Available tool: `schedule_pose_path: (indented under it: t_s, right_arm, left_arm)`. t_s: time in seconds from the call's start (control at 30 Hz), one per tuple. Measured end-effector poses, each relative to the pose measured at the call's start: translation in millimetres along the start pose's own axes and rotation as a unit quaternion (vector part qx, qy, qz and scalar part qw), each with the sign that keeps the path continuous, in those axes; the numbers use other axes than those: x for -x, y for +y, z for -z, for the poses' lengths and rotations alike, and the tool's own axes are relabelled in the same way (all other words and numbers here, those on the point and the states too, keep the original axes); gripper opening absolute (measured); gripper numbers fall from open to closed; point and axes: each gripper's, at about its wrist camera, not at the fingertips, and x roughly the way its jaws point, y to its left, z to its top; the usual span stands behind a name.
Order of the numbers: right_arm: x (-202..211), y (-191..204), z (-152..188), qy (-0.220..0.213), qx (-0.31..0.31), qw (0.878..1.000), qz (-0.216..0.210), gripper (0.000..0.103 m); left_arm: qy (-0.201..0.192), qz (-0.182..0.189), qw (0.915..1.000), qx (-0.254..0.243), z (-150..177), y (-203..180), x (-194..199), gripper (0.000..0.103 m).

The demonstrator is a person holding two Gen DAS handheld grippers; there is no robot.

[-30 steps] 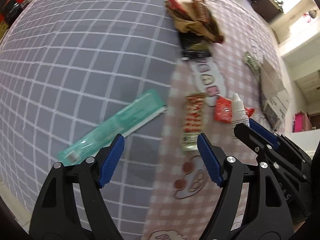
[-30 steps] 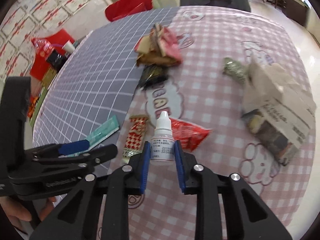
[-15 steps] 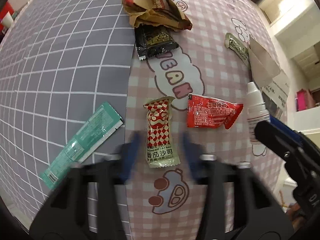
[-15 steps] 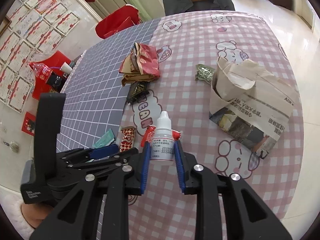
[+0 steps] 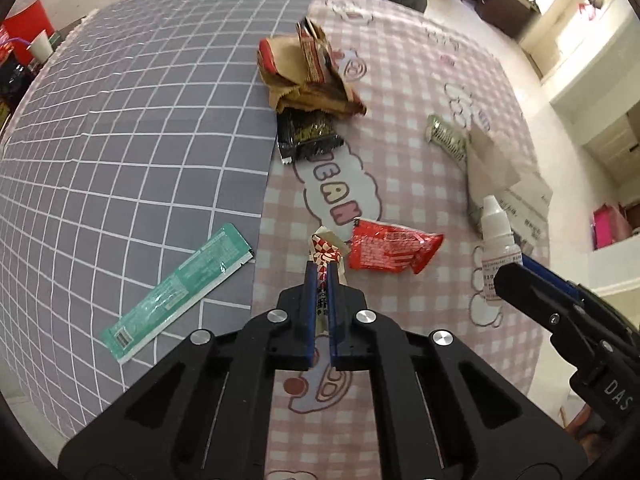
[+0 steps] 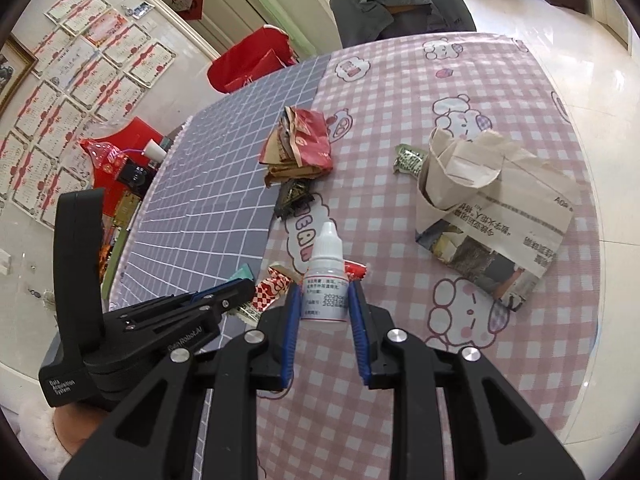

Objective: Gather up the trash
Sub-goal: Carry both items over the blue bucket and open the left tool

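Note:
My left gripper (image 5: 320,280) is shut on a red-and-white checkered sachet (image 5: 325,256) and holds it above the table; it also shows in the right wrist view (image 6: 272,286). My right gripper (image 6: 323,300) is shut on a small white dropper bottle (image 6: 326,276), held upright; the bottle also shows in the left wrist view (image 5: 496,240). A red snack wrapper (image 5: 390,250), a green sachet (image 5: 180,288), a black wrapper (image 5: 308,136), a crumpled brown-and-red wrapper pile (image 5: 308,72) and a small green wrapper (image 5: 446,138) lie on the table. A folded newspaper bag (image 6: 488,196) stands at the right.
The table has a grey grid cloth (image 5: 120,140) on the left and a pink checkered cloth (image 6: 440,92) on the right. A grey chair (image 6: 400,4) stands at the far side. Red bags and a cup (image 6: 154,150) sit beyond the left edge.
My left gripper went from open over the table to shut on the checkered sachet and lifted it. My right gripper rose and pulled back, still holding the dropper bottle.

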Motion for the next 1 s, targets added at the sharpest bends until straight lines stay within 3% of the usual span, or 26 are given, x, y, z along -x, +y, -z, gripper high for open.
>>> schedule_pose_path:
  t_s: [0.23, 0.47, 0.8, 1.0]
  right_arm:
    - [27.6, -16.3, 3.3, -0.016, -0.011, 1.000, -0.018, 0.024]
    - [64.3, -45.2, 7.4, -0.036, -0.032, 0.998, -0.026, 0.024]
    - [137.3, -118.9, 13.3, -0.082, -0.077, 0.994, 0.000, 0.024]
    - [179.8, -172.0, 25.9, -0.109, -0.113, 0.987, 0.030, 0.025]
  left_arm:
    - [-0.028, 0.020, 0.9988, 0.036, 14.4, 7.8, 41.4, 0.005]
    - [-0.056, 0.048, 0.9969, 0.028, 14.8, -39.0, 70.6, 0.005]
    - [-0.047, 0.094, 0.9931, -0.053, 14.5, -169.1, 65.7, 0.005]
    - [-0.036, 0.127, 0.9851, -0.110, 23.9, -256.2, 55.3, 0.005]
